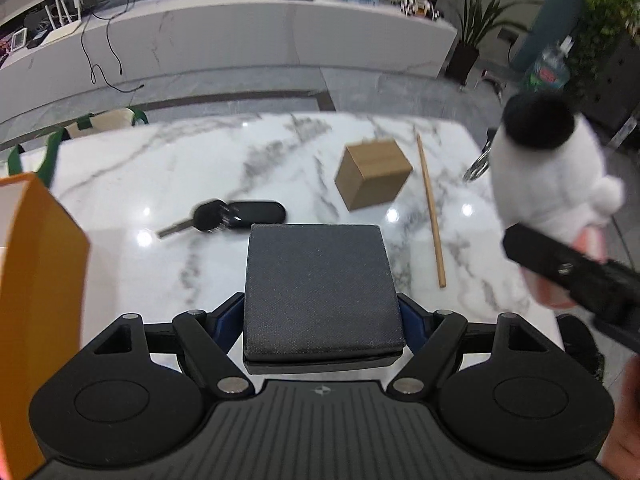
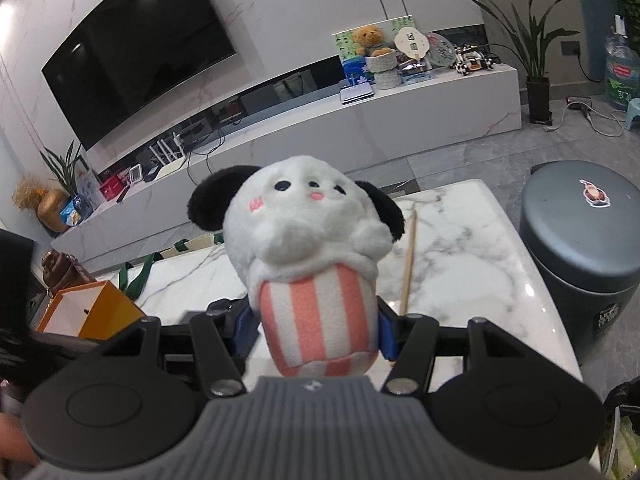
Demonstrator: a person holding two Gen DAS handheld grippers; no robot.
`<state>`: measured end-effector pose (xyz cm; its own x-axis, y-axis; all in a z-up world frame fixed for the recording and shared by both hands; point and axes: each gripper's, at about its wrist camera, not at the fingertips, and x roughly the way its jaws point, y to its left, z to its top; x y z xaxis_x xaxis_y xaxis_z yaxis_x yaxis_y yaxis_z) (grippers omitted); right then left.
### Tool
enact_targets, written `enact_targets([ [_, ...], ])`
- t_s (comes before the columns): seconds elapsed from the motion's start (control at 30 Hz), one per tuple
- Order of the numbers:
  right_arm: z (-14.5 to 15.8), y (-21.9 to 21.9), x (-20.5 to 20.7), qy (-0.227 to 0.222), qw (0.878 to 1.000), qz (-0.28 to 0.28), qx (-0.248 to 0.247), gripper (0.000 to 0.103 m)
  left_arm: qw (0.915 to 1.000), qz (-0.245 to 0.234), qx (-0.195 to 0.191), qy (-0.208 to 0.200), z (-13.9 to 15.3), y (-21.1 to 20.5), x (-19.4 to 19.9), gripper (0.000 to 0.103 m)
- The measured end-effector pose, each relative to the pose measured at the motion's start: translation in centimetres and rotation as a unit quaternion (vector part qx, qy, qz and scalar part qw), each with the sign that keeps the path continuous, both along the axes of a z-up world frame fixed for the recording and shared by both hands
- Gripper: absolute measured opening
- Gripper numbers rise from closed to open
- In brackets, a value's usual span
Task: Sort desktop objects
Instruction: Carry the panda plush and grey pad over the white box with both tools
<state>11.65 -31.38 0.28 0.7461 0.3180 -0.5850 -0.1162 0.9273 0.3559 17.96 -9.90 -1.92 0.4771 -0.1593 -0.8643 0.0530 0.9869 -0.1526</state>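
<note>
Left wrist view: the left gripper (image 1: 322, 292) clamps a dark square box (image 1: 320, 284) above the marble table (image 1: 160, 168), near the orange box (image 1: 36, 264).

Right wrist view: the right gripper (image 2: 318, 332) squeezes a plush dog (image 2: 312, 256) by its striped base; top-heavy, it could tip out.

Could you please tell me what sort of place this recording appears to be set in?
Most likely a home living room: a wall-mounted television above a long white media console, a marble coffee table, and potted plants.
</note>
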Motion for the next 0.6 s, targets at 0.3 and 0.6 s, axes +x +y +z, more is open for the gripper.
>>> enact_targets([
  [0.3,1.8,5.6,0.1,-0.025,0.998,0.049,-0.002,0.06,0.9971,0.029,-0.04,-0.057,5.1,7.6,-2.6,0.09],
  [0.6,3.0,13.2,0.3,-0.044,0.995,0.091,-0.028,0.06,0.9933,0.067,-0.059,-0.074,7.5,16.7,-3.8,0.09],
])
